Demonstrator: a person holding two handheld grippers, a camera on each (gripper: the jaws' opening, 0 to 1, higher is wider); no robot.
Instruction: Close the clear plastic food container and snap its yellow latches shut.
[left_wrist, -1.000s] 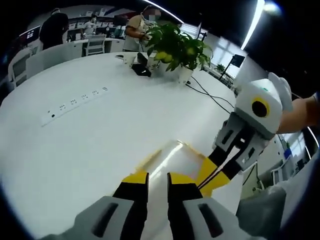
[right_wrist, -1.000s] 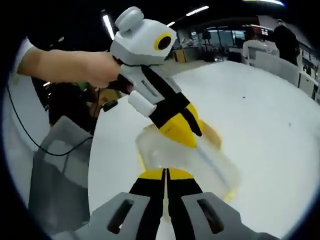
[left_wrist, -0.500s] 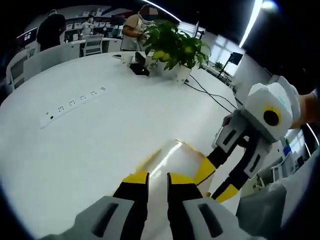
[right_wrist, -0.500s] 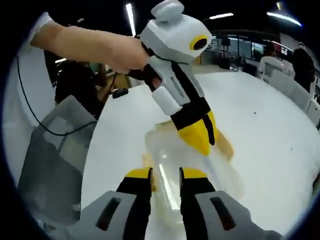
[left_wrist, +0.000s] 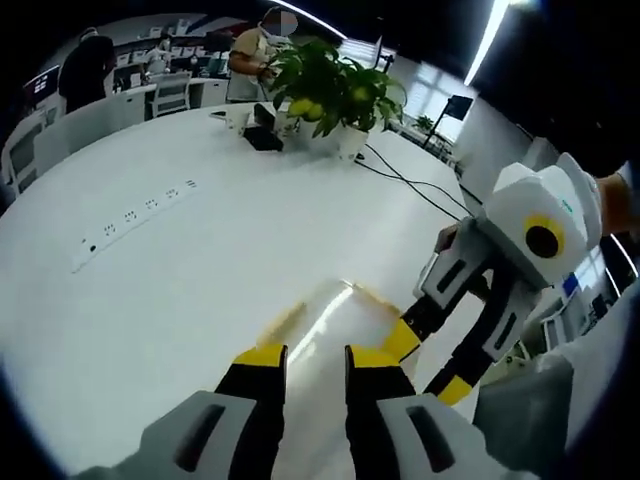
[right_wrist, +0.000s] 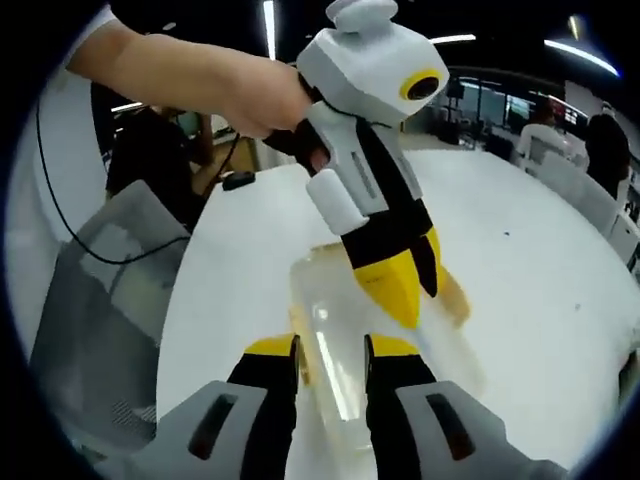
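The clear plastic container lies on the white table, with yellow latches along its sides. My left gripper hovers over its near end, jaws slightly apart with nothing between them. The right gripper comes in from the right, jaws spread at the container's right edge. In the right gripper view the container runs away from my right gripper, whose open jaws straddle its near end beside a yellow latch. The left gripper, held by a hand, points down onto the lid.
A potted plant, a black device and cables sit at the table's far side, and a white power strip lies at the left. People stand at the back. A grey chair is beside the table edge.
My right jaws went from shut to open and now straddle the container's end. The left jaws spread a little. The left gripper stays on the lid.
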